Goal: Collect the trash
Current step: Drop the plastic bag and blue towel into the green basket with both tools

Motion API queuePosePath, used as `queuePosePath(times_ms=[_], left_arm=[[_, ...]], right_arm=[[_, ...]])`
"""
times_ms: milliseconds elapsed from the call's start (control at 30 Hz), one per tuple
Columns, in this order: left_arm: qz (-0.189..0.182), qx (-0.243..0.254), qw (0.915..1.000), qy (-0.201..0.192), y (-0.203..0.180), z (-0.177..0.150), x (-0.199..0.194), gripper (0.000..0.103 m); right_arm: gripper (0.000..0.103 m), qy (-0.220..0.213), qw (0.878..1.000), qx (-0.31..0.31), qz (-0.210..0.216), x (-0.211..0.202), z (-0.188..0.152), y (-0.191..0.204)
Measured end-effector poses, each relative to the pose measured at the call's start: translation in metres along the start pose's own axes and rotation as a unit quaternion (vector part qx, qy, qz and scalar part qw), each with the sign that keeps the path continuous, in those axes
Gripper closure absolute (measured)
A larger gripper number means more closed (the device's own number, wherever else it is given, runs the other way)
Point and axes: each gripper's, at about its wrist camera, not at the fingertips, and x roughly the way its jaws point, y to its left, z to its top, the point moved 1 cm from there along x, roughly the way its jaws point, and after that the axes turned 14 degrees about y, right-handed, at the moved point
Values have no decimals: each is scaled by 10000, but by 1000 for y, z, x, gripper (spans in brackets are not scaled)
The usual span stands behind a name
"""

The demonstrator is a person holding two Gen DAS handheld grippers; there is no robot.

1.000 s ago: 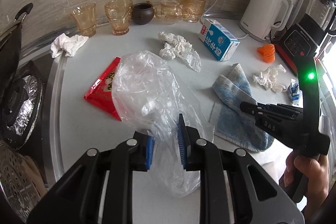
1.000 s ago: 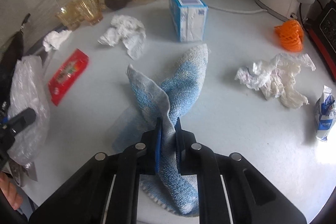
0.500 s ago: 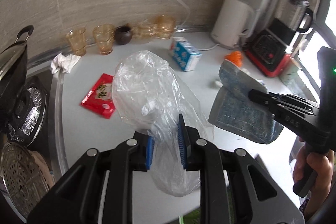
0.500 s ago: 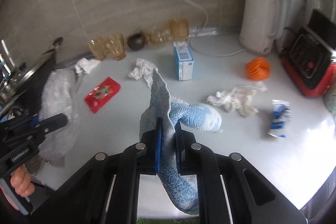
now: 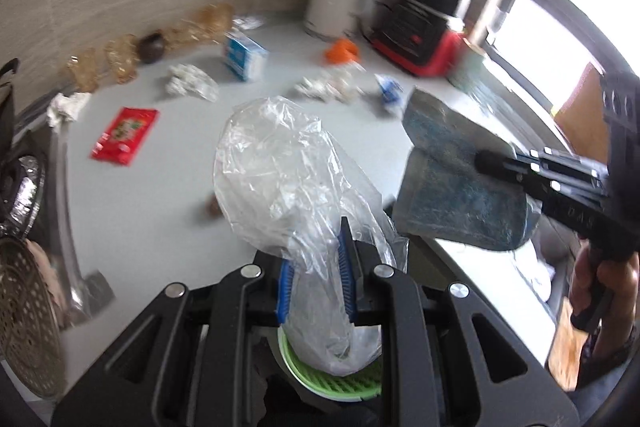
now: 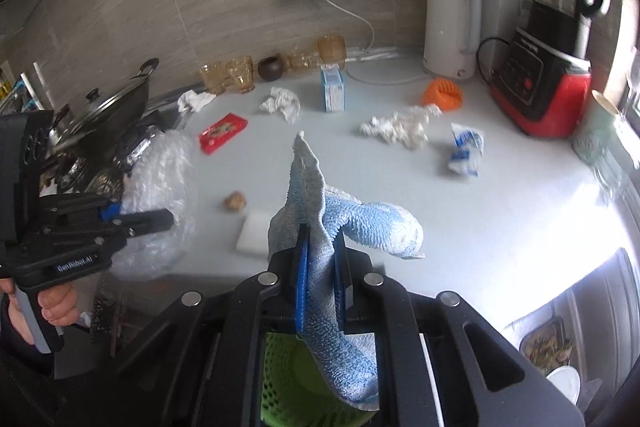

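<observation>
Crinkled clear plastic bag (image 5: 280,171), nubby blue terry cloth (image 6: 360,223), smooth matt countertop (image 6: 500,211).

Home kitchen: kettle (image 6: 452,27), blender (image 6: 552,39), lidded wok (image 6: 108,107).

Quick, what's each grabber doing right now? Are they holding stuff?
Left gripper: shut on the clear plastic bag.
Right gripper: shut on the blue cloth.

On the tabletop (image 6: 500,211), the carton (image 6: 333,90) stands before the cups (image 6: 240,75), the kettle (image 6: 452,27) to its right.
</observation>
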Motion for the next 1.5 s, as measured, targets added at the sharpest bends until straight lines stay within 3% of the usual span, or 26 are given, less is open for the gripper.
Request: queuePosePath(times_ms=[300,567,633,700,900,1200,1500], left_arm=[[14,665,9963,552,-61,-54,45,83],[-403,488,9893,1313,-81,-77,110,83],[-458,459,9874,1442,-84,-79,118,81],[-391,448,9869,1502,-87,-81,121,65],[-230,459,9892,1371,-89,-79,115,38],[-88,258,9927,1174,-82,-68,102,30],[436,-173,9977,495,-50,-54,58,13]], right_arm=[[92,197,9997,-49,124,-13,-48,-22],[91,255,9993,-241,156,-20,-64,-33],[91,273,9991,-258,172,-21,-67,-36],[91,289,9990,-265,199,-21,-70,-39],[91,309,9989,-211,292,-18,-71,-46],[91,382,9983,-209,400,-10,-70,-44],[91,703,9953,-418,512,6,-78,-34]])
